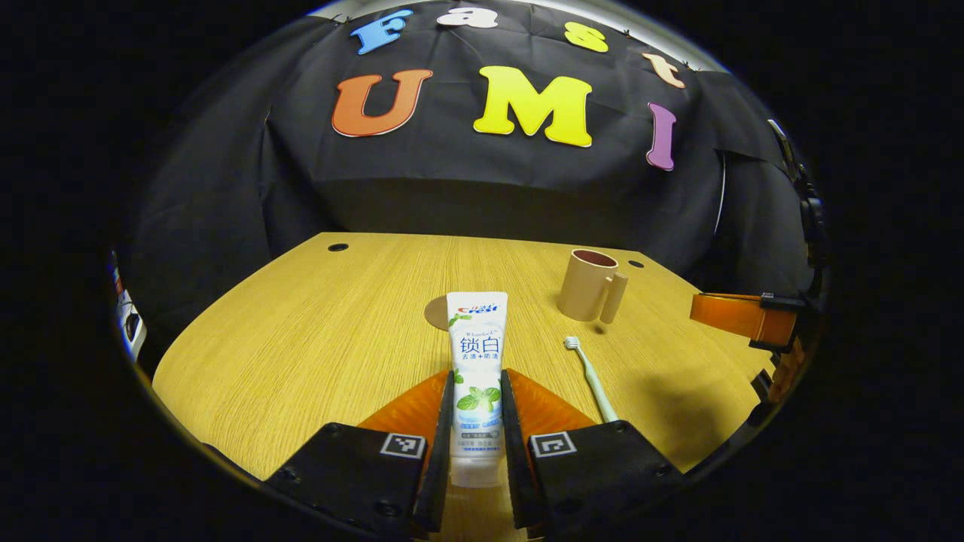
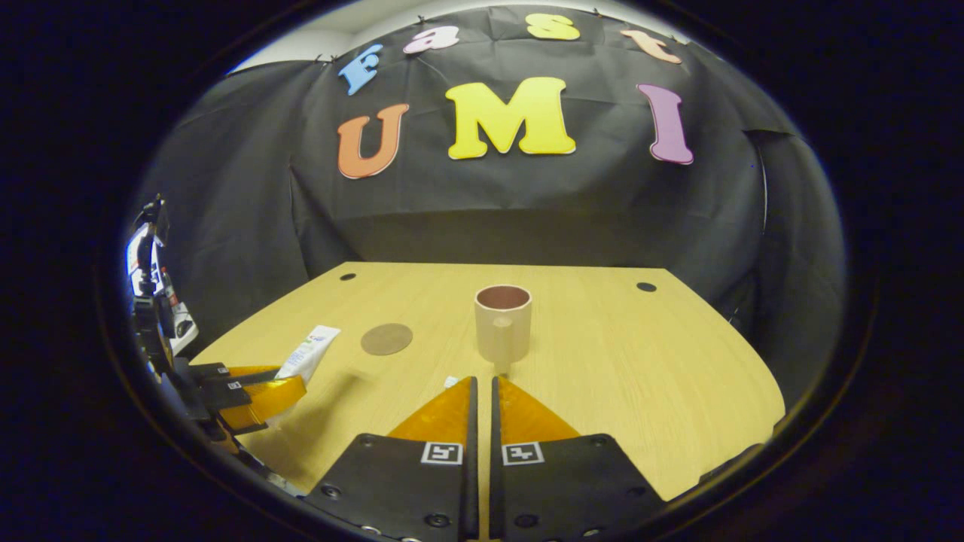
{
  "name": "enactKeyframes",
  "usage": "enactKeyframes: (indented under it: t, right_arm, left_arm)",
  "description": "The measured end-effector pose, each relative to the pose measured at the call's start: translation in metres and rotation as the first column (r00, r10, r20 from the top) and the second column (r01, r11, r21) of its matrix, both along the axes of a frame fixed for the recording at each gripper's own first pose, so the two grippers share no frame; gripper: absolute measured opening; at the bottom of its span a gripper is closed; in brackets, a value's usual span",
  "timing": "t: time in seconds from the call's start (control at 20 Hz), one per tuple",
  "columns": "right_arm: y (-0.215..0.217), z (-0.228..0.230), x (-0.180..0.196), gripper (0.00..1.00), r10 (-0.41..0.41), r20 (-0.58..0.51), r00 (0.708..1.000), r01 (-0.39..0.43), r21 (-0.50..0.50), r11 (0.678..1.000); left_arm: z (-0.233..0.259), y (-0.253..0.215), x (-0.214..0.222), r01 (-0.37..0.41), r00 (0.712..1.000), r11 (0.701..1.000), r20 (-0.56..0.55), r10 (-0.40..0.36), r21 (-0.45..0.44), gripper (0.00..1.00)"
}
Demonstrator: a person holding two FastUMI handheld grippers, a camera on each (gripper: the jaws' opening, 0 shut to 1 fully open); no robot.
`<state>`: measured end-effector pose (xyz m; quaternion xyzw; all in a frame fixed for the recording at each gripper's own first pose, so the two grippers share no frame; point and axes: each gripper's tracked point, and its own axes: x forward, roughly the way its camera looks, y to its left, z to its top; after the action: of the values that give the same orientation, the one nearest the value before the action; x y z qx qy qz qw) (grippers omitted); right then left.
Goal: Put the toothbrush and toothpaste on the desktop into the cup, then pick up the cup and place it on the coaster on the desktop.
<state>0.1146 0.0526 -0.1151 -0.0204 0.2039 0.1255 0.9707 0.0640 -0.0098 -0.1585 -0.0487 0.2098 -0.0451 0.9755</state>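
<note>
left hand-held gripper (image 1: 477, 391): closed on the toothpaste (image 1: 476, 361), one finger pressed to each side of the tube; tube points away from the camera, flat crimped end farthest out, cap end down between the fingers
toothpaste, seen from the right gripper view (image 2: 309, 352): sticks out of the left hand-held gripper (image 2: 260, 395) at the left edge, tilted up, looks lifted off the surface
right hand-held gripper (image 2: 482, 403): fingers nearly together, thin gap between them, nothing held; seen in the left gripper view at far right (image 1: 742, 316), above the surface edge
toothbrush (image 1: 591, 376): lies flat on the surface (image 1: 301, 339), just right of the left hand-held gripper's fingers, bristle head at the far end, handle running back toward the camera; apart from the cup
toothbrush in right gripper view: can't tell, only a small pale bit at the finger tips
cup (image 2: 503, 322): upright on the surface (image 2: 640, 361), open top, nothing visible inside; straight ahead of the right hand-held gripper; handle faces that camera
cup in left gripper view (image 1: 591, 284): right of centre, beyond the toothbrush head
coaster (image 2: 386, 339): flat round disc on the surface, left of the cup, apart from it; bare
coaster in left gripper view (image 1: 437, 312): partly hidden behind the tube's far end
</note>
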Motion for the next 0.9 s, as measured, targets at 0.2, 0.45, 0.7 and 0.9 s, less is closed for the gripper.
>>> enactKeyframes:
  t: [0.2,0.45,0.7,0.9]
  right_arm:
    - [0.008,-0.022,0.004,0.04,0.002,-0.046,0.999,-0.003,-0.007,1.0]
    - [0.023,-0.068,0.006,0.04,0.008,-0.141,0.99,-0.018,-0.072,0.997]
    - [0.053,-0.083,0.002,0.47,0.06,-0.188,0.98,-0.074,-0.064,0.995]
    - [0.063,-0.094,0.006,0.45,0.036,-0.217,0.976,-0.054,-0.075,0.996]
  left_arm:
    - [-0.005,-0.001,-0.001,0.007,1.0,1.0,-0.007,-0.007,0.0,0.37]
    - [-0.013,0.001,-0.003,0.009,1.0,1.0,-0.022,-0.009,0.0,0.37]
    - [-0.021,0.003,-0.005,0.011,0.999,1.0,-0.038,-0.011,-0.012,0.37]
    - [-0.024,0.008,-0.005,0.003,0.999,1.0,-0.042,-0.004,-0.015,0.37]
